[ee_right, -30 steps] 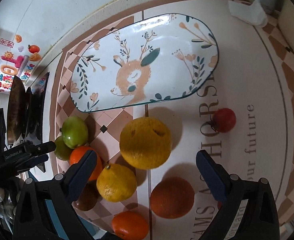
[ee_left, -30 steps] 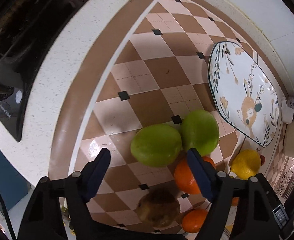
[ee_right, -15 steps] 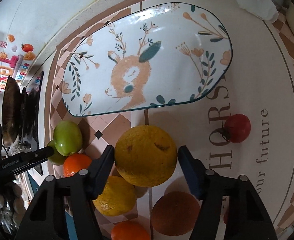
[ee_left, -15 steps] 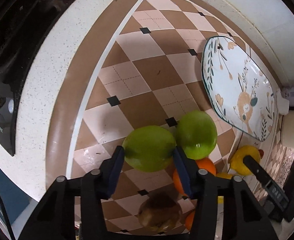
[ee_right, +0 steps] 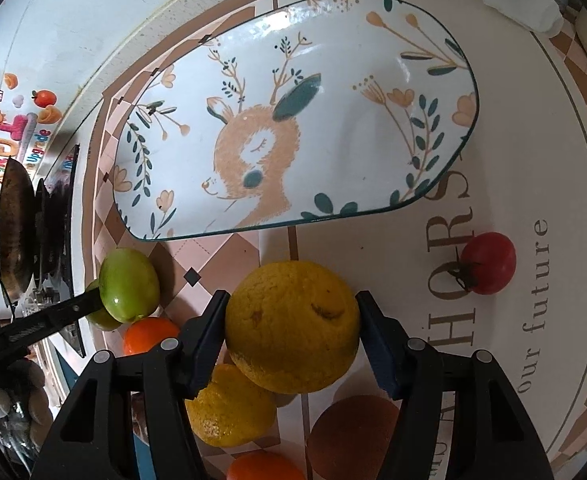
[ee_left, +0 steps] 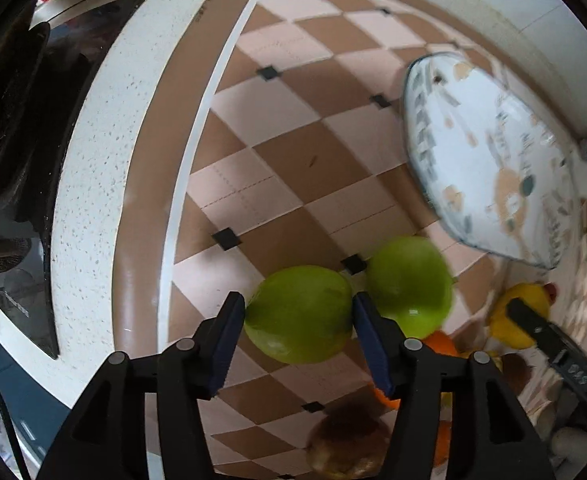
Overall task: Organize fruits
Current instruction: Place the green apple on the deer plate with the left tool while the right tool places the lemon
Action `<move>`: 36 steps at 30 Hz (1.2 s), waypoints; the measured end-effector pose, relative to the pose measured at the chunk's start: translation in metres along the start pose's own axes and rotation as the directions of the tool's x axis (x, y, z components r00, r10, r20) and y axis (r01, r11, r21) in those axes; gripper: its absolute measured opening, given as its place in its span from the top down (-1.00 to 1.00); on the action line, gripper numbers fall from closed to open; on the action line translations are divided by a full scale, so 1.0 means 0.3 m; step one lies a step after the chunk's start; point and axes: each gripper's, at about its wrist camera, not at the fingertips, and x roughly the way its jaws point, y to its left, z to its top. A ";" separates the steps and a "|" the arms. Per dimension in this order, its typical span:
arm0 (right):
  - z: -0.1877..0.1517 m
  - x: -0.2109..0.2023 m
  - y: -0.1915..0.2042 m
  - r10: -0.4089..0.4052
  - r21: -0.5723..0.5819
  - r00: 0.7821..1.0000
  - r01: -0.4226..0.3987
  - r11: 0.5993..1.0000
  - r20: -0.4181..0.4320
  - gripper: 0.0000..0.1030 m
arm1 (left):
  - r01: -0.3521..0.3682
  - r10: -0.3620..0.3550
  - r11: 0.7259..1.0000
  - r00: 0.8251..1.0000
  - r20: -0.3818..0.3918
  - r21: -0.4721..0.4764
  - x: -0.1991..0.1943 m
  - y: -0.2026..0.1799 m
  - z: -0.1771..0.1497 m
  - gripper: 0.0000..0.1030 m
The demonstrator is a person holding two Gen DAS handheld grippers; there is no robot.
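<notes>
Two grippers, each clamped on fruit, work a checkered mat: our left gripper pinches a green fruit between its blue pads, a second green fruit touching it on the right. Our right gripper squeezes a large yellow citrus just below the deer-print plate, a red tomato apart to the right.

You are working in a home kitchen: a speckled white tabletop is carrying a black glass cooktop with a dark pan on it, a checkered mat is lying beside a deer-patterned serving plate, and colourful stickers are decorating the wall.
</notes>
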 end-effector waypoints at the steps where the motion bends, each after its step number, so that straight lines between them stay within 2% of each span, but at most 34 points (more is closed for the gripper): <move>1: 0.000 0.003 0.001 -0.003 -0.001 1.000 0.003 1.000 -0.001 -0.28 | 0.016 -0.016 1.000 1.000 -0.010 -0.006 0.008 0.007 0.003 -0.13; 3: -0.001 0.007 0.002 -0.010 -0.003 1.000 0.010 1.000 -0.002 -0.28 | 0.047 -0.048 0.998 0.999 -0.024 -0.029 0.017 0.026 0.009 -0.13; 6: -0.001 0.011 0.012 -0.024 -0.012 1.000 0.024 1.000 0.000 -0.28 | 0.053 -0.053 0.998 0.998 -0.018 -0.028 0.018 0.029 0.013 -0.11; 12: -0.012 0.012 0.035 -0.065 -0.046 0.998 0.066 0.997 0.011 -0.26 | 0.007 -0.008 1.000 1.000 0.006 0.009 0.010 0.009 -0.021 -0.10; 15: -0.017 0.009 0.040 -0.087 -0.053 0.996 0.088 0.995 0.016 -0.26 | 0.012 -0.012 1.000 1.000 0.015 -0.001 -0.012 0.010 -0.042 -0.10; 18: -0.022 -0.003 0.040 -0.073 -0.041 0.997 0.075 0.996 0.030 -0.26 | 0.031 -0.031 0.999 0.999 0.040 -0.008 -0.093 0.023 -0.051 -0.10; 23: -0.010 -0.096 0.058 -0.032 -0.043 0.996 0.036 0.998 0.085 -0.26 | 0.060 -0.062 0.998 0.990 0.126 0.014 -0.247 -0.022 -0.021 -0.10; 25: 0.010 -0.143 0.070 -0.014 -0.047 0.993 0.020 0.999 0.113 -0.26 | 0.082 -0.088 0.996 0.982 0.167 0.041 -0.318 -0.086 0.011 -0.10; 28: 0.066 -0.199 0.091 -0.001 -0.060 0.989 0.010 0.998 0.146 -0.26 | 0.126 -0.139 0.989 0.976 0.168 0.081 -0.350 -0.187 0.094 -0.10; 32: 0.177 -0.210 0.103 -0.031 -0.079 0.987 0.044 0.996 0.158 -0.26 | 0.122 -0.139 0.986 0.979 0.148 0.116 -0.302 -0.303 0.190 -0.10; 36: 0.281 -0.164 0.092 -0.067 -0.098 0.988 0.081 0.992 0.139 -0.26 | 0.126 -0.139 0.982 0.986 0.088 0.139 -0.186 -0.388 0.294 -0.10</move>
